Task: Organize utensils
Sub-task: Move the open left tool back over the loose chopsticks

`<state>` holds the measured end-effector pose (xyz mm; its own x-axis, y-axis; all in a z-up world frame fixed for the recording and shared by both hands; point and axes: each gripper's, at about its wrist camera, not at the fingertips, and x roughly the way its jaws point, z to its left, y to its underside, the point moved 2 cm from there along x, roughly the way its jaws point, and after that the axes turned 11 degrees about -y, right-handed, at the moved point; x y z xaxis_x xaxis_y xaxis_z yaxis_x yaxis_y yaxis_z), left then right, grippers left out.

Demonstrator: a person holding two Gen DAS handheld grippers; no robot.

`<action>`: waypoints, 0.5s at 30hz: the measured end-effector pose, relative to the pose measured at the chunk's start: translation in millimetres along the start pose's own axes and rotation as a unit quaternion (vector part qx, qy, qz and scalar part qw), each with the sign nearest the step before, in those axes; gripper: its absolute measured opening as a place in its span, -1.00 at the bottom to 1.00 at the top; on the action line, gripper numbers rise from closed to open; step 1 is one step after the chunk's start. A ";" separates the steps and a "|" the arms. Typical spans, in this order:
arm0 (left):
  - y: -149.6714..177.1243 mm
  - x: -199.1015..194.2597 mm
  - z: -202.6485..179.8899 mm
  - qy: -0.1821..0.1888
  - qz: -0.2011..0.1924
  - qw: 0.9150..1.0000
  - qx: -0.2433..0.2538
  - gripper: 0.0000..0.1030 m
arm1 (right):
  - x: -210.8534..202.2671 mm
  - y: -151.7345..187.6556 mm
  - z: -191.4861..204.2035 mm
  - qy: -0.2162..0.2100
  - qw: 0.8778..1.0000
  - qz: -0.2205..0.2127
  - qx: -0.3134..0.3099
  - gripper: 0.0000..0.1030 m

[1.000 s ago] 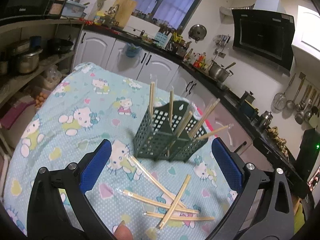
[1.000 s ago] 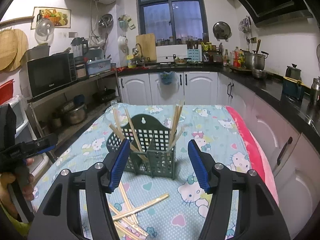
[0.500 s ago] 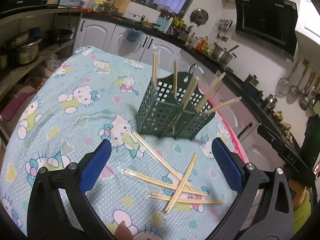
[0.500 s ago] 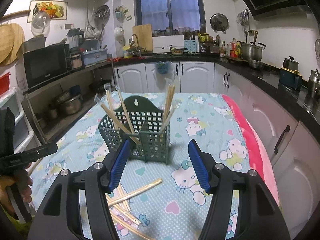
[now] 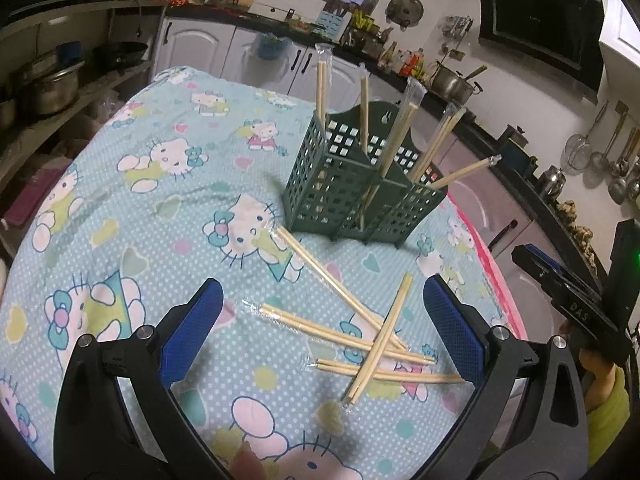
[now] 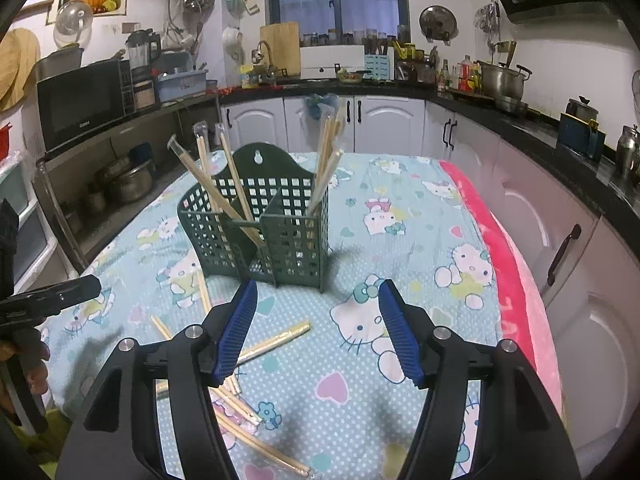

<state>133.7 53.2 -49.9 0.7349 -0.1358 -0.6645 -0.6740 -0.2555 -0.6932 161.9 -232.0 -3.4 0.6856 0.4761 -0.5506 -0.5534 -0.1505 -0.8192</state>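
Note:
A dark green slotted utensil holder (image 5: pixel 360 184) stands on the Hello Kitty tablecloth (image 5: pixel 152 208), with several wrapped chopstick pairs standing in its compartments. It also shows in the right wrist view (image 6: pixel 260 232). Several wrapped chopstick pairs (image 5: pixel 360 332) lie crossed on the cloth in front of it; they show in the right wrist view too (image 6: pixel 276 340). My left gripper (image 5: pixel 320 320) is open and empty, above the loose chopsticks. My right gripper (image 6: pixel 318 332) is open and empty, above the cloth just before the holder.
The table's right edge has a pink border (image 6: pixel 512 248) beside white cabinets (image 6: pixel 560 264). A shelf with pots (image 5: pixel 48 84) runs along the left. The other gripper shows at the right edge of the left wrist view (image 5: pixel 580 304) and the left edge of the right wrist view (image 6: pixel 48 296).
Both grippers have dropped lower and closer to the cloth and the loose chopsticks. Both stay open and empty. The holder and chopsticks have not moved.

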 end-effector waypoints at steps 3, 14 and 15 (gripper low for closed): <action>4.4 4.2 0.7 0.000 0.010 1.000 0.001 0.79 | 4.5 3.3 -1.4 0.000 1.000 0.008 0.000 0.18; 17.5 20.0 7.9 0.007 0.046 0.999 -0.007 0.79 | 23.2 16.7 -11.9 0.008 0.999 0.041 0.010 0.18; 18.7 21.5 9.1 0.010 0.051 0.999 -0.010 0.79 | 25.5 18.4 -13.2 0.008 0.999 0.044 0.012 0.18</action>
<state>136.2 54.2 -79.7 0.6644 -0.1803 -0.7253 -0.7435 -0.2582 -0.6169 175.5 -234.0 -34.6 0.6410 0.4471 -0.6239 -0.6231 -0.1715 -0.7631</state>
